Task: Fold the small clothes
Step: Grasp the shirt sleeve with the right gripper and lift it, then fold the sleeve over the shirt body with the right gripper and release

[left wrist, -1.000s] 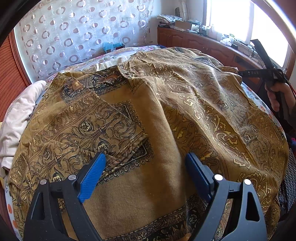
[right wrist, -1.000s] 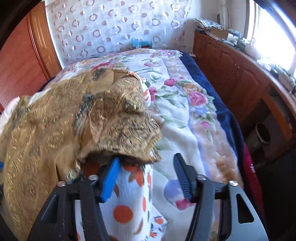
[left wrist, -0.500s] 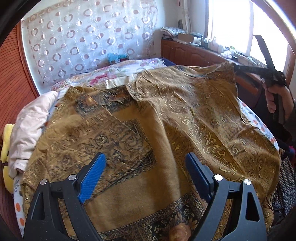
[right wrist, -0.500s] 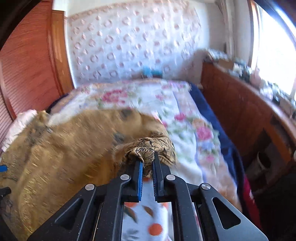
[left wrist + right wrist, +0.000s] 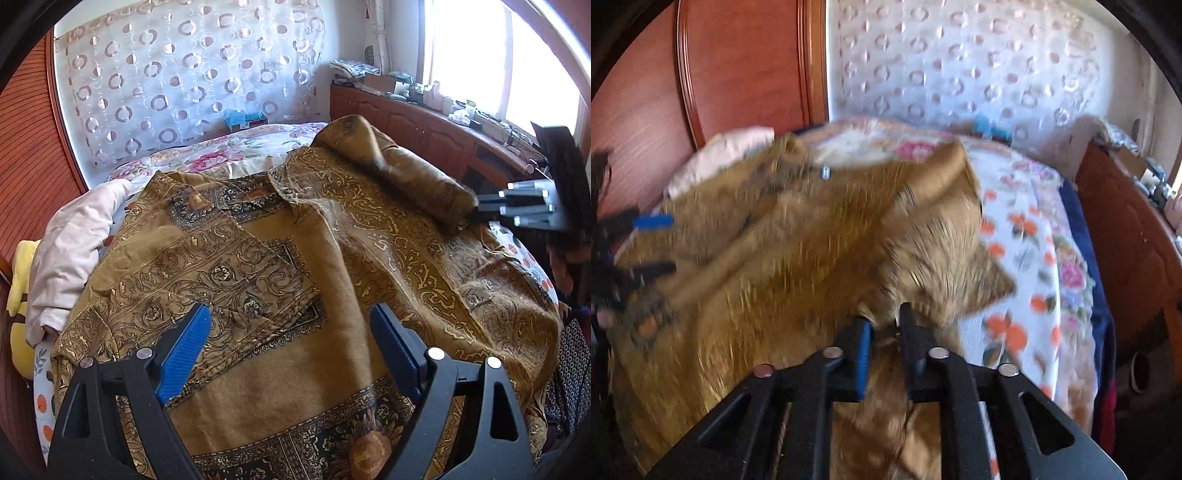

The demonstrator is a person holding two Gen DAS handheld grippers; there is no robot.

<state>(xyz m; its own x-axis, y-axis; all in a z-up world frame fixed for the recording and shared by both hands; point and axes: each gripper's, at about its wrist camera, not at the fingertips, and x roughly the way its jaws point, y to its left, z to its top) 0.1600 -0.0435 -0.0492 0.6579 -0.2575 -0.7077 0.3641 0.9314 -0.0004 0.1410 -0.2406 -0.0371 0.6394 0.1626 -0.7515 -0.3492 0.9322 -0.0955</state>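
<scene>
Brown patterned garment [image 5: 295,280] is spread over the bed [image 5: 236,147], covering most of the floral cover. Its far-side edge is seen lifted and rolled back over the rest of the garment [image 5: 798,258]. Right gripper [image 5: 886,325] is clamped on a bunch of that lifted cloth; its jaws have just been opening slightly, cloth still pinched between them. This view is blurred. Left gripper [image 5: 291,332] is held above the near part of the garment, jaws wide apart, nothing between them. A pale pink cloth [image 5: 74,243] is lying beside the garment's left edge, against the wooden wardrobe [image 5: 33,155].
</scene>
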